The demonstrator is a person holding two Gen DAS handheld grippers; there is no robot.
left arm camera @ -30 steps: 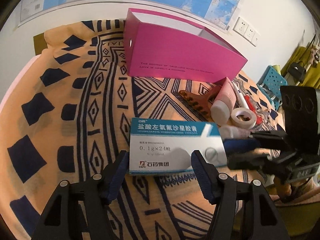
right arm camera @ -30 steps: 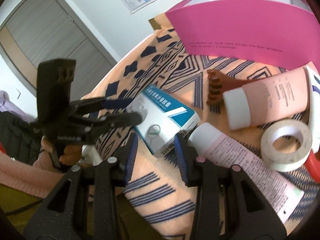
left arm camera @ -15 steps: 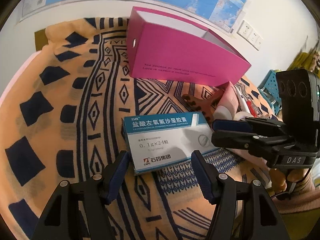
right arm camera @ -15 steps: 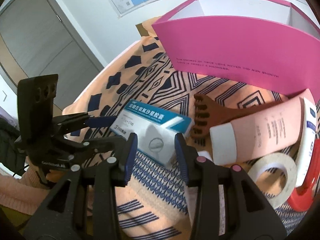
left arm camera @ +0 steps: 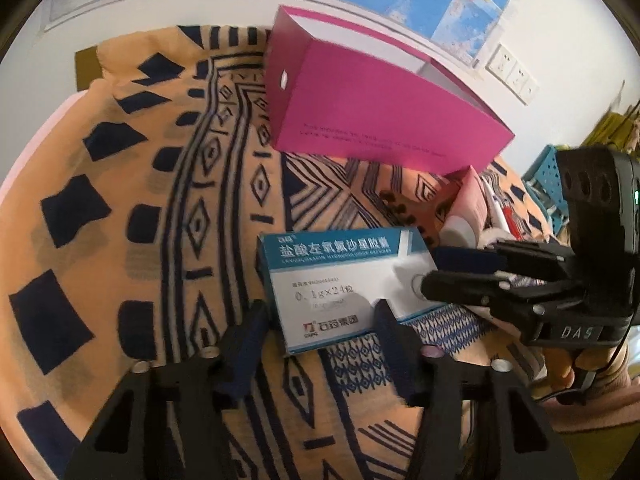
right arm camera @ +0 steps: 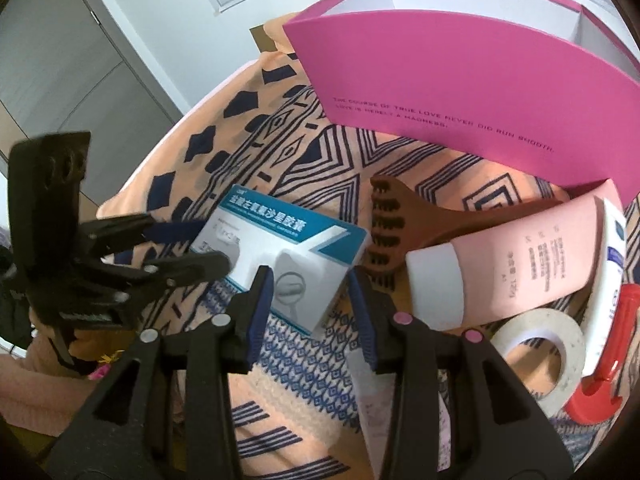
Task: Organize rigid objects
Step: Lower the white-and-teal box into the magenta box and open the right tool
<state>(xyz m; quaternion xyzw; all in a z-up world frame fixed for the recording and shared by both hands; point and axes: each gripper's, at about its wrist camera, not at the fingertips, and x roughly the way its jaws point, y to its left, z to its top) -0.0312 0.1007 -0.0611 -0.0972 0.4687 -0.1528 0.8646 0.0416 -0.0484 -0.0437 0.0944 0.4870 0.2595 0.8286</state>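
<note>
On the patterned cloth (left arm camera: pixel 168 216), in front of the pink box (left arm camera: pixel 372 120), lies the medicine carton (left arm camera: pixel 340 284). My left gripper (left arm camera: pixel 320 320) has just been closing, jaws straddling its near end. My right gripper (right arm camera: pixel 312 292) has just been opening about its other end; whether either set of pads presses on it I cannot tell.

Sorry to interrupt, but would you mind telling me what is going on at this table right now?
A person is sorting small items on a patterned cloth, holding a gripper in each hand. The left gripper straddles one end of a blue-and-white medicine box, its jaws just closing in; the right gripper stands at the other end, its jaws just easing apart. Whether either presses the box is unclear. An open pink box stands behind; a comb, tube and tape roll lie alongside.
</note>
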